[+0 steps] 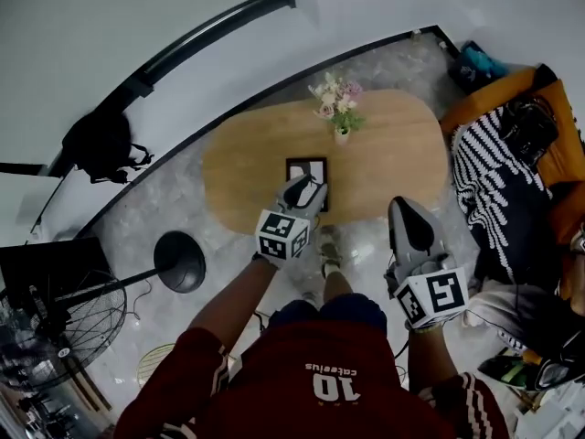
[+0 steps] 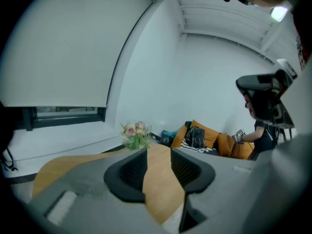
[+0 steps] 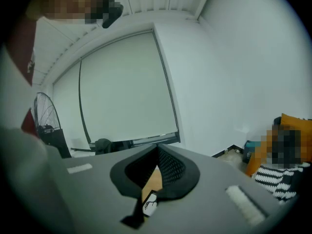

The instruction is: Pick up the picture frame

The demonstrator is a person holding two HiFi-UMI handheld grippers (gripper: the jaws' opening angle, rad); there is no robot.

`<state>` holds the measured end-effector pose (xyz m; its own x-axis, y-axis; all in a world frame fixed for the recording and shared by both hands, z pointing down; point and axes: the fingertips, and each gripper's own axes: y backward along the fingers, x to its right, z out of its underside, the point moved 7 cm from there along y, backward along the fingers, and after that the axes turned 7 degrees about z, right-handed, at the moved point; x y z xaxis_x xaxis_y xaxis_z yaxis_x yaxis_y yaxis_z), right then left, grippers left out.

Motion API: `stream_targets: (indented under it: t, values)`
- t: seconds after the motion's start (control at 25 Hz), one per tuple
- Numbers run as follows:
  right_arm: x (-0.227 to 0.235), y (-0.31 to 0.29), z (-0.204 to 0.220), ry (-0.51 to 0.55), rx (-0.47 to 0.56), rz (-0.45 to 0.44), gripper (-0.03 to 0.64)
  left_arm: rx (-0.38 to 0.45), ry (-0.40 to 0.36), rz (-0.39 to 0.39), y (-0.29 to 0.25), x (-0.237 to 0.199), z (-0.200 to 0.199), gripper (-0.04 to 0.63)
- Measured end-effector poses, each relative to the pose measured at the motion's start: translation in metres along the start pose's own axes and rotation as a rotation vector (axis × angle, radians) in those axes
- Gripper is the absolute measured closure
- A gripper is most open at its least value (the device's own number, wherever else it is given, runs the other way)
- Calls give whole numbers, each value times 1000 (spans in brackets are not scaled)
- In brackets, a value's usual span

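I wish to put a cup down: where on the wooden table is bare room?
The wooden table is bare at its left end, left of the picture frame, and at its right end, right of the frame and the flower vase. The middle is crowded: vase at the far edge, frame nearer, and the left gripper over the frame's near side.

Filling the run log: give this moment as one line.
left gripper: open, empty, near picture frame | right gripper: shut | picture frame: flat on table
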<state>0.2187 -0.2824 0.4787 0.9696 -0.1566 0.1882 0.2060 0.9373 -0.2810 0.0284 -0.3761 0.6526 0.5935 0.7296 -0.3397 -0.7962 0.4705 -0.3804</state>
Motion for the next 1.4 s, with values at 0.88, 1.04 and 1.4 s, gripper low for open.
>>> stream_targets:
  t: [0.88,1.04,1.4]
  values:
    - [45,-20,124,57,-53,104,626,-383,207,-91,-184,-126,224,420]
    - [47,-24,139,57,-93,108,626,-424,233,-104,-197,-133,238,399]
    - [54,-31,138,17,-126,137,626,-559,185,-216,-209,-136,234,463]
